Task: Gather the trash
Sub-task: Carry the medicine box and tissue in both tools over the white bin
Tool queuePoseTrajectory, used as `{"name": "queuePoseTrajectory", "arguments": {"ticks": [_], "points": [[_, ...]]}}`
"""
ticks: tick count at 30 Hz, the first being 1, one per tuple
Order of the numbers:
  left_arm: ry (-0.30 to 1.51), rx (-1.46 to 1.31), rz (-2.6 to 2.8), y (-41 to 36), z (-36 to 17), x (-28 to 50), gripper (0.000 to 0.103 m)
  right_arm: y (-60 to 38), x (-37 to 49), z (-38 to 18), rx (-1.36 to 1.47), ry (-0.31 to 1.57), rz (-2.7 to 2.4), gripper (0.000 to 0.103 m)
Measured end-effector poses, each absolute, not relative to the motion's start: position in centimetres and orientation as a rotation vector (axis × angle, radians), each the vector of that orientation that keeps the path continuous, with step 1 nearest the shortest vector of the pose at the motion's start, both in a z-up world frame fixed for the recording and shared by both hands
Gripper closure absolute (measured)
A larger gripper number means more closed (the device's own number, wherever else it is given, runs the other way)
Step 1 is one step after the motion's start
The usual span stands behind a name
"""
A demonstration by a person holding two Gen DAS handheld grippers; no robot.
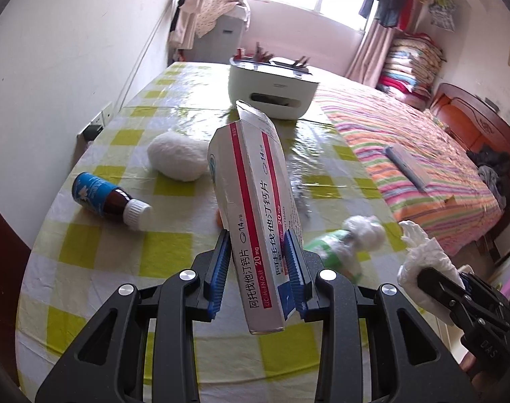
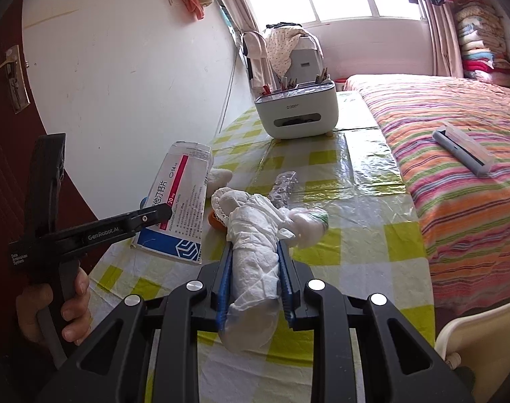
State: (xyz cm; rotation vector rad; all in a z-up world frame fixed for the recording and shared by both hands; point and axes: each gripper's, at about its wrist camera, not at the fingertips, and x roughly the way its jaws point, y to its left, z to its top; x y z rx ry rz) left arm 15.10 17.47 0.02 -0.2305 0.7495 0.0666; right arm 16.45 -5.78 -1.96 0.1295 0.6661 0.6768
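Observation:
My left gripper (image 1: 259, 240) is shut on a white and red medicine box (image 1: 255, 208), held upright above the checked table; the box also shows in the right wrist view (image 2: 181, 201). My right gripper (image 2: 255, 245) is shut on a crumpled white tissue wad (image 2: 255, 252), which also shows at the right in the left wrist view (image 1: 423, 258). On the table lie a brown bottle with blue label (image 1: 103, 198), a white tissue ball (image 1: 177, 156), a green and white wrapper (image 1: 342, 245), crumpled foil (image 2: 283, 184) and a small orange piece (image 2: 214, 220).
A white desktop bin (image 1: 271, 87) with pencils stands at the table's far end. A striped bed (image 2: 456, 168) with a grey case (image 2: 463, 147) lies to the right. A wall runs along the left. A chair edge (image 2: 473, 329) is at lower right.

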Motion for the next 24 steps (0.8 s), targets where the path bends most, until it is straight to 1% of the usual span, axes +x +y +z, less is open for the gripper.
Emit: {"name": "queuePoseTrajectory", "arguments": {"ticks": [24], "points": [[0.753, -0.167, -0.15, 8.3, 0.1, 14.1, 0.071, -14.3, 13.9, -3.1, 0.221, 0.651, 0.534, 0.079]]}}
